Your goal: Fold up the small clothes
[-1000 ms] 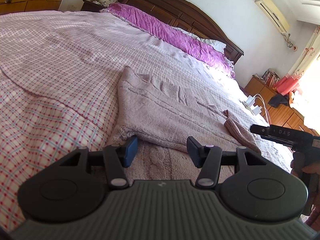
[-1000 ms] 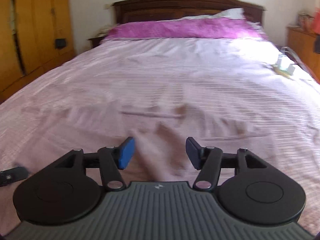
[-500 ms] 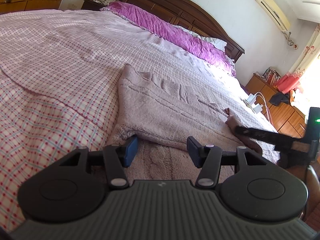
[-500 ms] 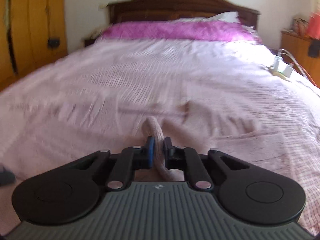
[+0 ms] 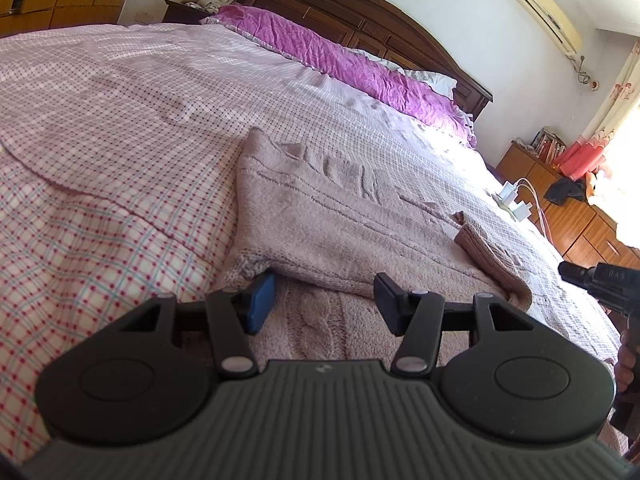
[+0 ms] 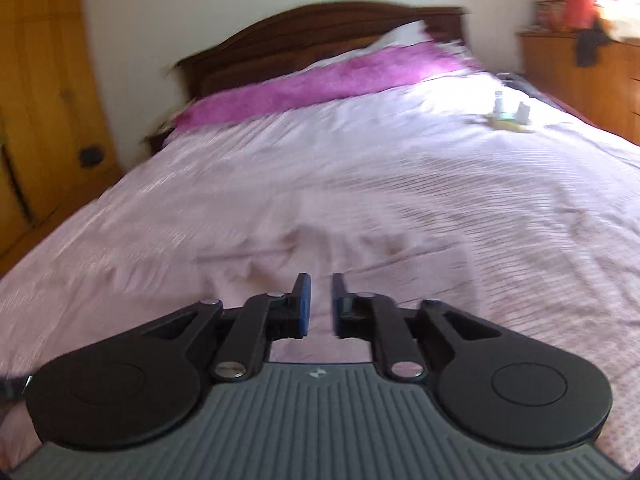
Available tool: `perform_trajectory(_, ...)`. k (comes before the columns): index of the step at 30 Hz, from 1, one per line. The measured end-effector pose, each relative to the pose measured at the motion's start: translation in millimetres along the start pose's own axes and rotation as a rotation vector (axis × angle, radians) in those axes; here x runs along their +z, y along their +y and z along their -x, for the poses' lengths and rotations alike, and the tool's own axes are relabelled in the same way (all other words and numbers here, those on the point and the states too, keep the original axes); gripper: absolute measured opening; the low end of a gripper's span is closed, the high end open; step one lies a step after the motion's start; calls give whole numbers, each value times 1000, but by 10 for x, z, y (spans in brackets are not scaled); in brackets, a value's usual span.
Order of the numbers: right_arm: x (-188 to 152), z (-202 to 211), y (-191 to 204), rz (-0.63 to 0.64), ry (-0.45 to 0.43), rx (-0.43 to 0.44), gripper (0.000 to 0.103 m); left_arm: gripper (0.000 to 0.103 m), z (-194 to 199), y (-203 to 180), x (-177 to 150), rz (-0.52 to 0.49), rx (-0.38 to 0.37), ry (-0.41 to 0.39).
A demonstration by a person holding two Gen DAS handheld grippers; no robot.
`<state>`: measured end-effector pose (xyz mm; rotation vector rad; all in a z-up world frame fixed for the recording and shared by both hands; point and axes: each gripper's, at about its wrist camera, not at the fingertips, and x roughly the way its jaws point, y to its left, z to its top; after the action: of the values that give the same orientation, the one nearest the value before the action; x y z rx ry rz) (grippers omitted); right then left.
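Observation:
A dusty-pink knit sweater (image 5: 340,208) lies flat on the checked bedspread (image 5: 120,120), with one part folded over its lower body. Its ribbed sleeve cuff (image 5: 480,246) rests loose on the right side. My left gripper (image 5: 324,292) hovers open over the sweater's near edge, nothing between its blue pads (image 5: 260,300). The right gripper's black body (image 5: 600,280) pokes in at the right edge, held by a hand, clear of the cuff. In the blurred right wrist view my right gripper (image 6: 318,292) has its jaws a little apart and empty, with only pink cloth beyond.
Purple pillows (image 5: 340,56) and a dark wooden headboard (image 5: 360,12) close off the far end of the bed. White chargers with cables (image 5: 514,200) lie on the bedspread's right side. A wooden dresser (image 5: 580,220) stands to the right, and a yellow wardrobe (image 6: 40,120) to the left.
The right gripper closed on the sleeve cuff half a second ago, then let it go and pulled back to the right. The cuff now lies on the sweater. The left gripper stayed put.

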<state>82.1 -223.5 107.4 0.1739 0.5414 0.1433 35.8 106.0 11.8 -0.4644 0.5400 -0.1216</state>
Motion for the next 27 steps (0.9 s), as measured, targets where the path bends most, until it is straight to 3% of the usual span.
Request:
perform_trajectory(1,-20,-24,84,23,7,21,48,57,-8,0,1,-1,2,0)
perform_trajectory(3,-55,-100,279,67,9,64,66,57,-11,-6,-2,-5,5,0)
perform_trajectory(7,-125,-329,668,179,27,79,66,57,-14,-9,-3,-10,9,0)
perform_trajectory(11,-194,-607,896,228,27,16,66,57,-7,5,-3,0,2,-1)
perform_trajectory(12,-204,-679,915,234,41,3,64,57,-10,8,-3,2,0,-1)
perform_trajectory(14,-209,-805,904,258,68,-33,33,57,-9,11,-1,3,-1,-1)
perform_trajectory(15,-203,-836,893,276,73,-71,13,57,-8,12,-1,3,-1,-1)
perform_trajectory(22,-81,-331,378,97,-71,-153,9,57,-9,10,-1,2,0,-2)
perform_trajectory(27,-201,-116,-139,-65,-45,-201,11,57,-6,9,-2,2,1,-2)
